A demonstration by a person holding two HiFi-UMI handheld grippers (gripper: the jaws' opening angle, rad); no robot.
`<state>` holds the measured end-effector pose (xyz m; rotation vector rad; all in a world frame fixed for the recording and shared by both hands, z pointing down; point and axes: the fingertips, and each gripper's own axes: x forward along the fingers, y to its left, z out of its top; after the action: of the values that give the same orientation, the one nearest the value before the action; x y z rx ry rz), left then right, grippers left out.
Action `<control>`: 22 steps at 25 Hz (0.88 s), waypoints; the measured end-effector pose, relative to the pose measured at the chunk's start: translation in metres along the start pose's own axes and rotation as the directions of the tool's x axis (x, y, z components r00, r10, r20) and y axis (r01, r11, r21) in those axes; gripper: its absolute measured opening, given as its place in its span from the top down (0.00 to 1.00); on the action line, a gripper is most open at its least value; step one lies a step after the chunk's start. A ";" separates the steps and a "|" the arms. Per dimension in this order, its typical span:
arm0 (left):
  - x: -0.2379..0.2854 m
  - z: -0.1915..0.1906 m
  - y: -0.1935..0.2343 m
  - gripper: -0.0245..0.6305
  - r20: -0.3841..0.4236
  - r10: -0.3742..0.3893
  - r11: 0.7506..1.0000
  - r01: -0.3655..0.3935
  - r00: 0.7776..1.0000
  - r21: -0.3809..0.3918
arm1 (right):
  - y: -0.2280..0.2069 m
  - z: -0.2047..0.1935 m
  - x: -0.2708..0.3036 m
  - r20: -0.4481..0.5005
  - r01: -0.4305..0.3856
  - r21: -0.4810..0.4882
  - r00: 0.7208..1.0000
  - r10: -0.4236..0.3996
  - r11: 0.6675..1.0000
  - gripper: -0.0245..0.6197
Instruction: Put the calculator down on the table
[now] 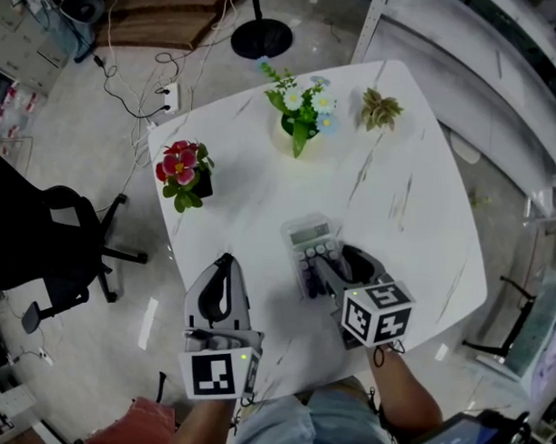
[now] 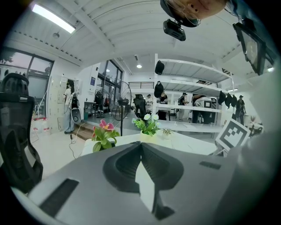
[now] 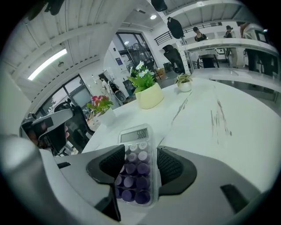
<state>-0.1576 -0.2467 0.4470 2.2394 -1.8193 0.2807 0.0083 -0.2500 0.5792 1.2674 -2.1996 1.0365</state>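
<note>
**Calculator on table, right claw released**

The calculator (image 1: 310, 249) lay flat on the white marbled table (image 1: 415, 203), near the edge closest to the person, display end pointing toward the flowers. The right gripper (image 1: 336, 264) sat low over it with its jaws spread wide. The calculator's keypad end lay between them, and the pads stood alongside its long edges without clamping it. The left gripper (image 1: 224, 258) hovered just beside the table's near-left edge, jaws closed tip to tip with nothing between them. It was well clear of the calculator. Further back stood a red-flowered pot (image 1: 181, 172), a white-flowered pot (image 1: 302, 113) and a small succulent (image 1: 380, 109)
</note>
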 end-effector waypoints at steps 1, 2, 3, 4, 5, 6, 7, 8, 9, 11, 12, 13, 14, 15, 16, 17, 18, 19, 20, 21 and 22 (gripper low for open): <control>-0.002 0.003 -0.001 0.95 0.007 0.001 1.000 -0.001 1.000 -0.003 | 0.001 0.004 -0.004 0.011 0.001 -0.005 1.000 -0.001 1.000 0.58; -0.004 0.007 -0.003 0.95 0.015 0.002 1.000 -0.002 1.000 -0.006 | 0.003 0.008 -0.008 0.025 0.000 -0.012 1.000 0.000 1.000 0.58; -0.007 0.012 -0.005 0.95 0.025 0.004 1.000 -0.003 1.000 -0.005 | 0.007 0.013 -0.013 0.040 -0.002 -0.023 0.999 0.002 1.000 0.58; -0.011 0.018 -0.007 0.95 0.035 0.006 1.000 -0.006 0.999 -0.001 | 0.011 0.019 -0.019 0.057 -0.006 -0.036 0.998 0.008 0.999 0.58; -0.015 0.024 -0.009 0.95 0.044 0.010 1.000 -0.010 0.999 0.001 | 0.017 0.027 -0.026 0.078 -0.012 -0.050 0.997 0.016 0.999 0.58; -0.019 0.030 -0.011 0.95 0.054 0.013 1.000 -0.013 0.998 0.004 | 0.023 0.037 -0.034 0.103 -0.017 -0.067 0.994 0.024 0.998 0.59; -0.024 0.039 -0.014 0.95 0.070 0.014 1.000 -0.015 0.997 0.007 | 0.030 0.047 -0.044 0.131 -0.021 -0.087 0.991 0.032 0.996 0.59; -0.029 0.050 -0.018 0.95 0.094 0.014 1.000 -0.015 0.995 0.011 | 0.037 0.058 -0.054 0.163 -0.022 -0.111 0.986 0.040 0.994 0.60; -0.034 0.063 -0.022 0.95 0.121 0.013 1.000 -0.015 0.993 0.015 | 0.045 0.070 -0.066 0.197 -0.020 -0.138 0.979 0.047 0.990 0.61; -0.045 0.086 -0.032 0.95 0.168 0.011 1.000 -0.014 0.986 0.021 | 0.061 0.092 -0.091 0.265 -0.012 -0.192 0.962 0.064 0.981 0.63; -0.052 0.096 -0.037 0.95 0.183 0.013 1.000 -0.017 0.983 0.023 | 0.069 0.102 -0.104 0.295 -0.010 -0.218 0.953 0.075 0.976 0.64; -0.059 0.104 -0.040 0.95 0.192 0.019 0.999 -0.024 0.981 0.022 | 0.078 0.110 -0.117 0.321 -0.009 -0.244 0.943 0.090 0.970 0.66; -0.066 0.112 -0.043 0.95 0.199 0.027 0.999 -0.032 0.980 0.020 | 0.087 0.117 -0.130 0.345 -0.009 -0.269 0.933 0.105 0.963 0.70; -0.073 0.121 -0.045 0.95 0.210 0.035 0.999 -0.039 0.977 0.018 | 0.095 0.123 -0.143 0.368 -0.006 -0.293 0.922 0.118 0.956 0.72; -0.080 0.131 -0.048 0.95 0.226 0.040 0.999 -0.046 0.973 0.020 | 0.103 0.129 -0.155 0.393 0.000 -0.314 0.911 0.130 0.949 0.74; -0.087 0.142 -0.051 0.95 0.247 0.044 0.998 -0.053 0.968 0.028 | 0.110 0.135 -0.166 0.417 0.010 -0.334 0.898 0.138 0.943 0.78; -0.095 0.152 -0.055 0.95 0.270 0.047 0.997 -0.060 0.962 0.041 | 0.116 0.140 -0.178 0.441 0.022 -0.351 0.886 0.144 0.936 0.80; -0.102 0.161 -0.058 0.95 0.291 0.049 0.996 -0.069 0.956 0.057 | 0.121 0.145 -0.188 0.464 0.038 -0.365 0.873 0.147 0.930 0.83; -0.108 0.169 -0.061 0.95 0.306 0.050 0.994 -0.076 0.951 0.074 | 0.125 0.149 -0.199 0.488 0.053 -0.374 0.860 0.148 0.926 0.86; -0.113 0.175 -0.064 0.95 0.318 0.047 0.994 -0.077 0.947 0.081 | 0.128 0.154 -0.208 0.511 0.068 -0.381 0.847 0.148 0.922 0.89; -0.118 0.182 -0.066 0.95 0.333 0.044 0.995 -0.073 0.942 0.074 | 0.130 0.157 -0.217 0.531 0.080 -0.384 0.834 0.149 0.920 0.91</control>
<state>-0.1177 -0.1793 0.2341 2.4128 -2.0773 -0.0120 0.0113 -0.2067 0.2848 1.4577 -2.6770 0.1951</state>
